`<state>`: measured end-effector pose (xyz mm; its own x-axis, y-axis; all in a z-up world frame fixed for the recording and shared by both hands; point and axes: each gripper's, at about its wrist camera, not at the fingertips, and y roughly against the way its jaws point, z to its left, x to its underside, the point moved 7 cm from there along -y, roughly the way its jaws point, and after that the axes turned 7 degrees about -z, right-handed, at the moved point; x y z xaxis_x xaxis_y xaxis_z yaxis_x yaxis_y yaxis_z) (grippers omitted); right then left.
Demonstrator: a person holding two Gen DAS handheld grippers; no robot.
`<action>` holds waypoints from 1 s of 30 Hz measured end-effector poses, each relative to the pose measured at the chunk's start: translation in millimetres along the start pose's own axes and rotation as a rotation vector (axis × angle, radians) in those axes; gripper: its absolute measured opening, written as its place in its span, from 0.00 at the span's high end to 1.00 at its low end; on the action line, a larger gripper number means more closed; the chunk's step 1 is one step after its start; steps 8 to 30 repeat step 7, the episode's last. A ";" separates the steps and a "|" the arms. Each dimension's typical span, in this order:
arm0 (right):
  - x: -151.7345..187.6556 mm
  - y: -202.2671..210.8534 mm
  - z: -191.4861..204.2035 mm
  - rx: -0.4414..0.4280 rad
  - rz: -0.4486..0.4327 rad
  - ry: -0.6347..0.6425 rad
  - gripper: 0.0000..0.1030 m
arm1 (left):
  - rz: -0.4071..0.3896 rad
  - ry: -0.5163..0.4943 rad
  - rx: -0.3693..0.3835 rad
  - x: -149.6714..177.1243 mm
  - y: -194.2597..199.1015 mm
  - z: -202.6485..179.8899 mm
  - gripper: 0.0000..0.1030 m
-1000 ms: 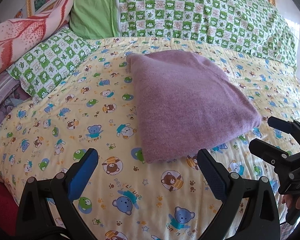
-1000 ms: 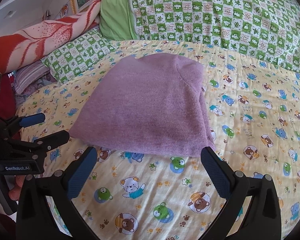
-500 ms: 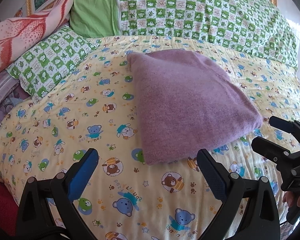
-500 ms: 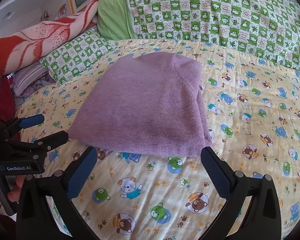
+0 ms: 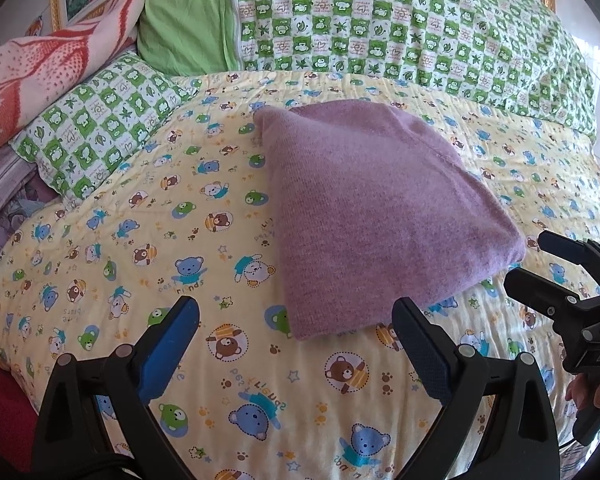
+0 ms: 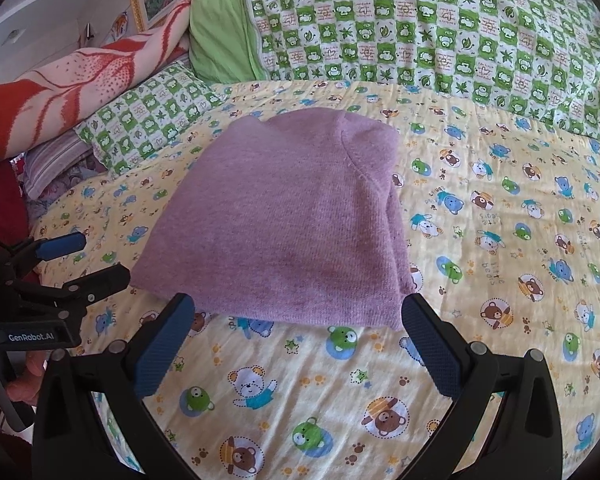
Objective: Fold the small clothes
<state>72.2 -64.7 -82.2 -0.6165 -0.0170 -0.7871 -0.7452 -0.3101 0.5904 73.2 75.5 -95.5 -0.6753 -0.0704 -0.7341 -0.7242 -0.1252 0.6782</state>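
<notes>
A folded purple knit garment (image 5: 376, 216) lies flat on the yellow bear-print bedsheet (image 5: 140, 248); it also shows in the right wrist view (image 6: 284, 224). My left gripper (image 5: 296, 320) is open and empty, just in front of the garment's near left corner. My right gripper (image 6: 298, 316) is open and empty, its fingers astride the garment's near edge without touching it. Each gripper shows in the other's view: the right one (image 5: 528, 260) at the garment's right corner, the left one (image 6: 88, 260) at its left corner.
A green checked quilt (image 5: 380, 24) and a green pillow (image 5: 184, 24) lie along the back. A checked pillow (image 5: 96, 120) and a red-and-white blanket (image 5: 40, 72) are stacked at the left. The bed edge drops off at the near left.
Both grippers have crept slightly forward toward the garment's near edge. The garment has not moved and both grippers stay open.
</notes>
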 end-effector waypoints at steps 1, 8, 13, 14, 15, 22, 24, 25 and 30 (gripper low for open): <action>-0.5 -0.3 -1.5 -0.002 0.001 -0.001 0.00 | 0.001 0.000 0.001 0.0 -0.1 0.0 0.05; -2.7 -0.6 -3.5 -0.005 -0.001 0.004 0.00 | 0.010 0.015 0.008 -1.6 -1.0 0.7 0.05; -2.7 -0.6 -3.5 -0.005 -0.001 0.004 0.00 | 0.010 0.015 0.008 -1.6 -1.0 0.7 0.05; -2.7 -0.6 -3.5 -0.005 -0.001 0.004 0.00 | 0.010 0.015 0.008 -1.6 -1.0 0.7 0.05; -2.7 -0.6 -3.5 -0.005 -0.001 0.004 0.00 | 0.010 0.015 0.008 -1.6 -1.0 0.7 0.05; -2.7 -0.6 -3.5 -0.005 -0.001 0.004 0.00 | 0.010 0.015 0.008 -1.6 -1.0 0.7 0.05; -2.7 -0.6 -3.5 -0.005 -0.001 0.004 0.00 | 0.010 0.015 0.008 -1.6 -1.0 0.7 0.05; -2.7 -0.6 -3.5 -0.005 -0.001 0.004 0.00 | 0.010 0.015 0.008 -1.6 -1.0 0.7 0.05; -2.7 -0.6 -3.5 -0.005 -0.001 0.004 0.00 | 0.010 0.015 0.008 -1.6 -1.0 0.7 0.05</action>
